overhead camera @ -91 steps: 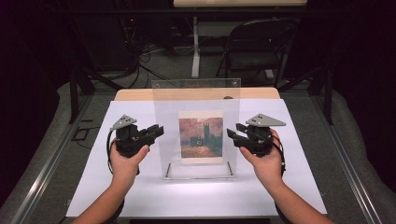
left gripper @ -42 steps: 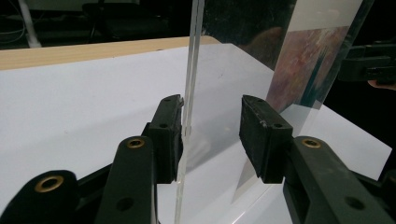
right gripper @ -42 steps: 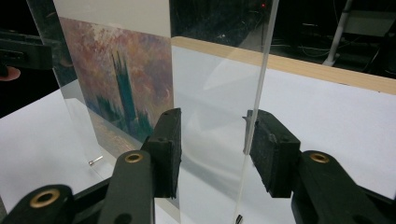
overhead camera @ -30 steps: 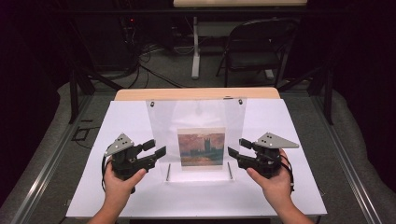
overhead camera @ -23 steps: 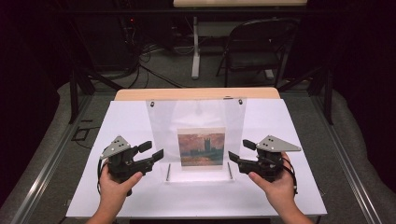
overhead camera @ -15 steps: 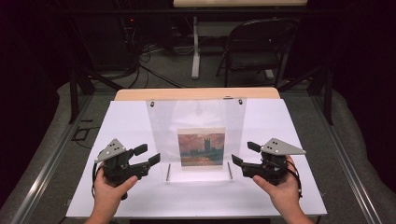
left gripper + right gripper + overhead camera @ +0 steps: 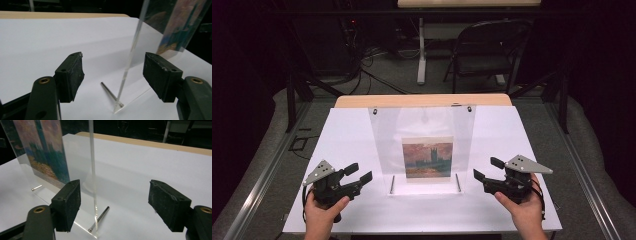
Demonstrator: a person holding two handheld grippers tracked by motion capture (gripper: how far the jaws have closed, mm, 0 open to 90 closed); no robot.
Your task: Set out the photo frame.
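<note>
A clear acrylic picture stand (image 7: 422, 127) stands upright on the white table (image 7: 352, 135) and holds a small painting (image 7: 427, 157) of a building in orange and blue. Two metal pins (image 7: 392, 184) lie at its base. My left gripper (image 7: 360, 172) is open, a short way left of the stand's lower corner. My right gripper (image 7: 487, 168) is open, a short way right of it. Both pairs of jaws have just been opening, with nothing between them. In the left gripper view the stand's edge (image 7: 131, 47) and a pin (image 7: 110, 92) lie ahead of my gripper (image 7: 113, 72). The right gripper view shows the edge (image 7: 93, 170) and a pin (image 7: 99, 218) beyond my gripper (image 7: 115, 202).
A wooden tabletop strip (image 7: 422, 100) shows behind the white sheet. A folding chair (image 7: 484, 55) and cables on the floor lie beyond the table. Metal rails run along both sides of the table. White surface lies bare to the left and right of the stand.
Both grippers have let go of the stand's sides, opened, and drawn outward, lower and toward the near edge. The stand stays upright on the table.
</note>
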